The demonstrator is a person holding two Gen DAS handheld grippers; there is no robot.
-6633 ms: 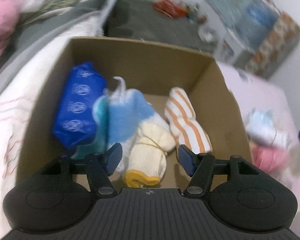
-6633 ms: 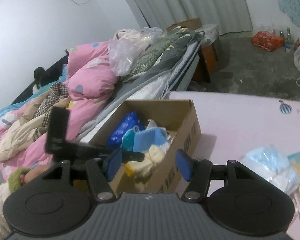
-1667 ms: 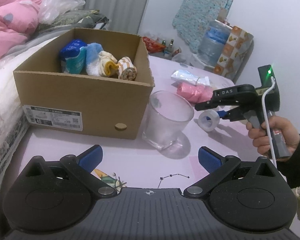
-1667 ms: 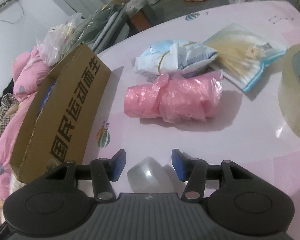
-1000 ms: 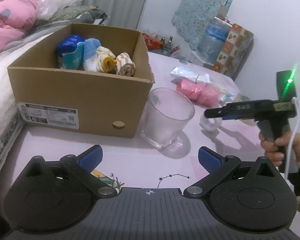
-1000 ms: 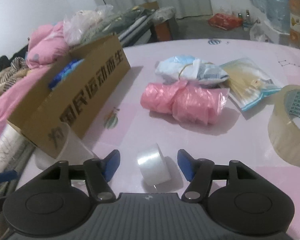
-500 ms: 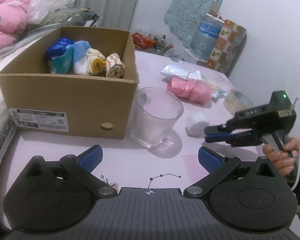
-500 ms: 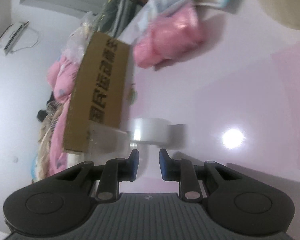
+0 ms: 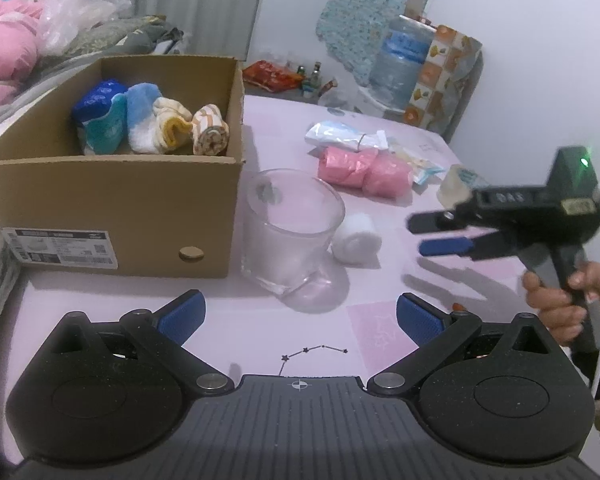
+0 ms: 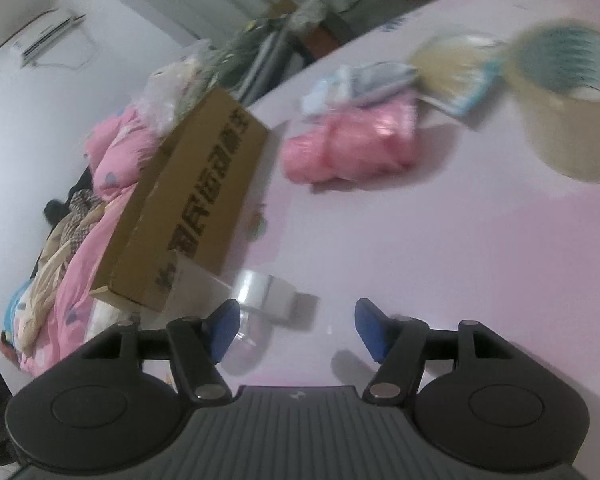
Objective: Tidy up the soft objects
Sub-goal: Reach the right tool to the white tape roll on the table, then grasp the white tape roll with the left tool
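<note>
The left gripper [image 9: 300,316] hovers low at six o'clock, jaws wide and empty. The right gripper [image 10: 296,330] has just been opening and holds nothing; the small white roll [image 10: 266,294] lies free ahead at eleven o'clock, beside the glass cup [image 9: 292,236]. Farther at one o'clock sits the pink bag bundle [image 9: 362,166]; the cardboard box [image 9: 112,216] stands at ten o'clock. Reaching past the roll could nudge it, or knock the cup over.
</note>
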